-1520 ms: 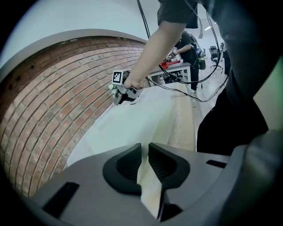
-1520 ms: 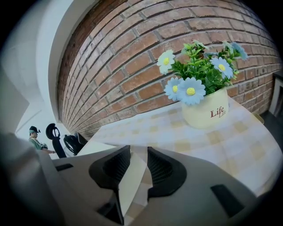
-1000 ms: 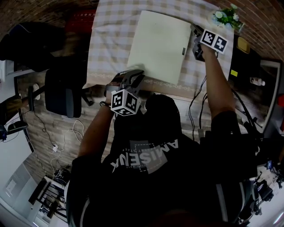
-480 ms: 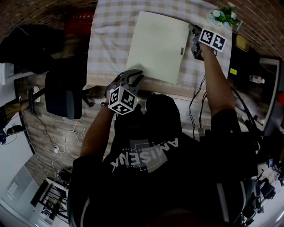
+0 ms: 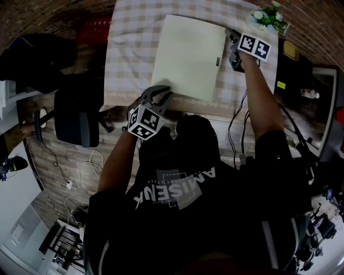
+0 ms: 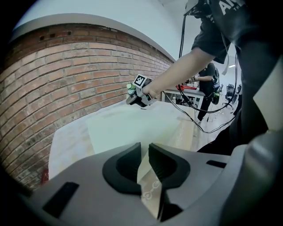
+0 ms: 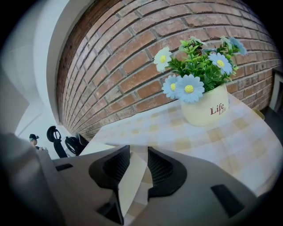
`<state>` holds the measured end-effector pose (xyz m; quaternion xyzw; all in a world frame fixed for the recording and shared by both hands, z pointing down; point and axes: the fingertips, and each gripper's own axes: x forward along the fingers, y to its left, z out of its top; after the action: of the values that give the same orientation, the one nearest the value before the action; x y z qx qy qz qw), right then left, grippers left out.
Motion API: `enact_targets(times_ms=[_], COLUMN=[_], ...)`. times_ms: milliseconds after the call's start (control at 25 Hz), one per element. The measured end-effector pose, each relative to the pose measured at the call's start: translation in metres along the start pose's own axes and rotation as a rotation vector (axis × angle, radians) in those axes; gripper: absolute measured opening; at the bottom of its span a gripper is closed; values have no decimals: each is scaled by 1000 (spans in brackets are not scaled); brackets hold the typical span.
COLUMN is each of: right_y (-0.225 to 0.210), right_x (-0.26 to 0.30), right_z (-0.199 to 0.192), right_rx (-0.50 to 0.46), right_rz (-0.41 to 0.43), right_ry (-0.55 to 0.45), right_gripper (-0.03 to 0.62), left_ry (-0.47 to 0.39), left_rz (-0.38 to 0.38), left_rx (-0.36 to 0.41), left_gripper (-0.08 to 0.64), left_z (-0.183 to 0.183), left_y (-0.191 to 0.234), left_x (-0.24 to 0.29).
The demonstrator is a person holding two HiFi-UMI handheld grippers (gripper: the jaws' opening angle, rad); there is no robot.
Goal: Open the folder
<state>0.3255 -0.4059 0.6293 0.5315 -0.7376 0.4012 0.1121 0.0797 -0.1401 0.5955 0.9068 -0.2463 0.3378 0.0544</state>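
Overhead, the head view shows a checked tablecloth (image 5: 129,48) over a table, with a black chair (image 5: 75,115) beside it and a flower pot (image 5: 267,16) at the far right corner. The cream folder (image 5: 188,53) lies closed and flat in the middle. The left gripper (image 5: 161,95) is at the near edge, just off the folder's near left corner. The right gripper (image 5: 233,44) is at its far right corner.

In the left gripper view a brick wall (image 6: 66,79) backs the table. The jaws stand narrowly parted, gripping nothing; the cloth's lace hem shows through the gap and the folder lies ahead.

In the right gripper view the jaws are spread wide. The folder's corner lies between them, with checked cloth showing beside it.
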Motion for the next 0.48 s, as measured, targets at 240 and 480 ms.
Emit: enact_targets(times_ms=[240, 480], right_y=[0, -3], right_x=[0, -1], right_z=[0, -4], right_rx=[24, 178], right_rz=[12, 94], right_ry=[-4, -26], right_gripper=[155, 155], left_ry=[-39, -18], left_rz=[3, -10], left_rx=[-66, -56], left_gripper=[63, 63], left_z=[4, -3], left_y=[5, 3], left_x=[-6, -2])
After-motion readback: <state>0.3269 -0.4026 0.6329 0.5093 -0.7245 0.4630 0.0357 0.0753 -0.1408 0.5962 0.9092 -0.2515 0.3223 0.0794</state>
